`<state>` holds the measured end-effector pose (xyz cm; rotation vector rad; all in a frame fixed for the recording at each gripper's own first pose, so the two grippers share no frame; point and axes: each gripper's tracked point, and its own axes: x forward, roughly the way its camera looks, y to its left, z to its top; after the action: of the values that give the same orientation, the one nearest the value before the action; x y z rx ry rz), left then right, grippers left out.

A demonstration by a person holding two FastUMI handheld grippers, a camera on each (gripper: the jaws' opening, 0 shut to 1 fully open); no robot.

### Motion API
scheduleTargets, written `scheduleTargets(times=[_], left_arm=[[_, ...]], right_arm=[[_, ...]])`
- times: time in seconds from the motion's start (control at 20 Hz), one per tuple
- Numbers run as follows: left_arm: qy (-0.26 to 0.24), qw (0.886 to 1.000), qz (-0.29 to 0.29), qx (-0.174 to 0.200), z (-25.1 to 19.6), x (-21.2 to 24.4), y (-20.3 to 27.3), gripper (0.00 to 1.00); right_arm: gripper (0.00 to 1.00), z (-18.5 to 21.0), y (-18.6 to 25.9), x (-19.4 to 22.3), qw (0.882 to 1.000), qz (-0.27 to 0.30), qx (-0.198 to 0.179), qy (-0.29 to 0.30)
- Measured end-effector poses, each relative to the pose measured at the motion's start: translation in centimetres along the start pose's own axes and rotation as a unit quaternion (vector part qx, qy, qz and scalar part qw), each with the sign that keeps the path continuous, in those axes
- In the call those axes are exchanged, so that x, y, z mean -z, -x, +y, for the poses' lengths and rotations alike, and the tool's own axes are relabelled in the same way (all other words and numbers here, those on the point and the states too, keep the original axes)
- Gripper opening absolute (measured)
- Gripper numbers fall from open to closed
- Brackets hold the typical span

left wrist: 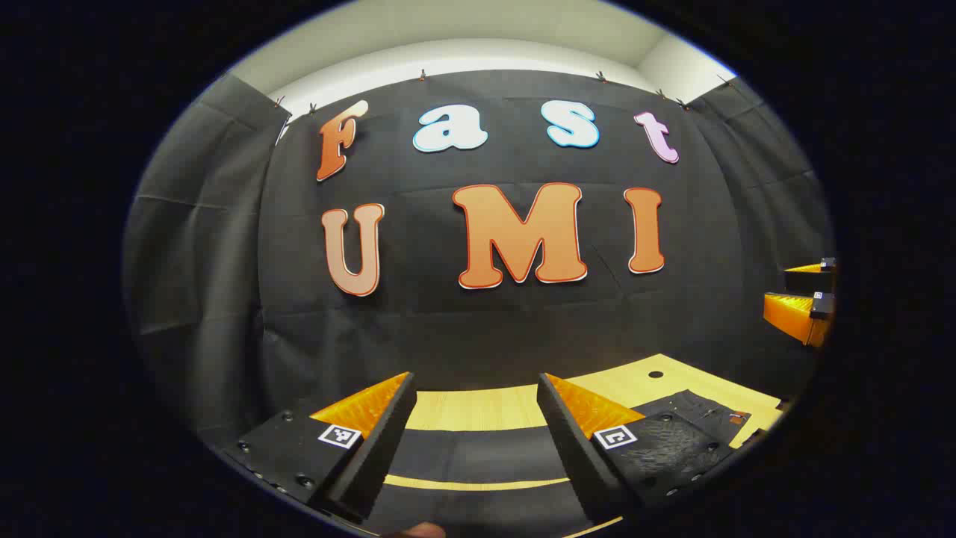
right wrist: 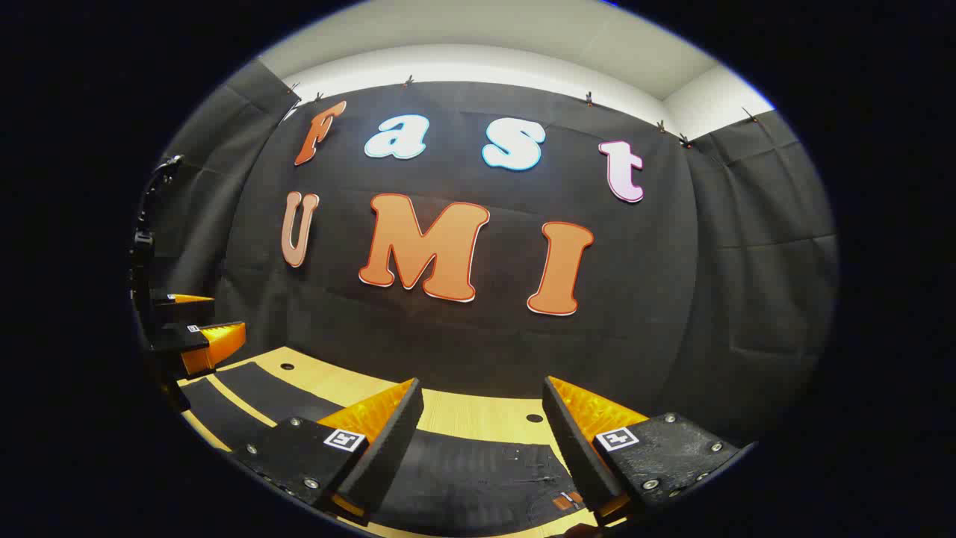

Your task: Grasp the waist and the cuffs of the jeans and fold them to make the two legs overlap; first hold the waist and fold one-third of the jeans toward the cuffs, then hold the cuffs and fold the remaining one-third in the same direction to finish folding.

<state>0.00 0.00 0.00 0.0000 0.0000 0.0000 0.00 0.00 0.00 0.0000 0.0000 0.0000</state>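
Note:
Black jeans (left wrist: 478,456) lie flat on the wooden table (left wrist: 485,407). In the left gripper view the two legs run side by side with a thin strip of table between them, and the waist end (left wrist: 702,415) lies at the right. My left gripper (left wrist: 476,381) hovers above the legs, open and holding nothing. In the right gripper view the waist part of the jeans (right wrist: 485,471) with a small brown patch (right wrist: 567,501) lies just under my right gripper (right wrist: 482,382), which is open and holds nothing. The legs (right wrist: 254,388) stretch off to the left.
The right gripper (left wrist: 803,302) appears at the right edge of the left gripper view, and the left gripper (right wrist: 202,336) at the left edge of the right gripper view. The table (right wrist: 478,418) has small round holes (right wrist: 534,418). Black cloth walls close in behind it.

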Motion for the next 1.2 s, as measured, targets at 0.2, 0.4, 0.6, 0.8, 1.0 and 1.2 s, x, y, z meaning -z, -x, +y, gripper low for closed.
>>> scheduleTargets(times=[0.2,0.4,0.6,0.8,1.0,1.2], left_arm=[[-0.005,0.999,-0.019,-0.039,1.1,-0.9,0.4,1.00],[-0.016,0.995,-0.040,-0.085,2.6,-1.6,0.1,1.00],[-0.022,0.995,-0.029,-0.093,2.4,-0.7,0.2,0.97],[-0.043,0.996,-0.040,-0.066,2.3,-1.5,-0.8,1.00],[-0.052,0.997,-0.045,-0.032,3.7,-1.9,-1.9,0.98],[-0.066,0.997,-0.025,-0.022,6.0,-0.9,-3.4,1.00]], right_arm=[[0.96,-0.1,-1.7,0.7,1.000,0.006,-0.026,-0.015],[0.96,-0.9,-3.3,1.2,0.999,-0.003,-0.044,-0.017],[0.96,-0.1,-4.4,1.9,0.998,0.004,-0.059,-0.023],[0.97,0.8,-4.9,1.7,0.999,0.005,-0.045,-0.023],[0.97,2.9,-5.1,0.9,0.999,0.007,-0.020,-0.040],[0.97,5.2,-5.3,0.8,0.999,0.016,-0.011,-0.040]])
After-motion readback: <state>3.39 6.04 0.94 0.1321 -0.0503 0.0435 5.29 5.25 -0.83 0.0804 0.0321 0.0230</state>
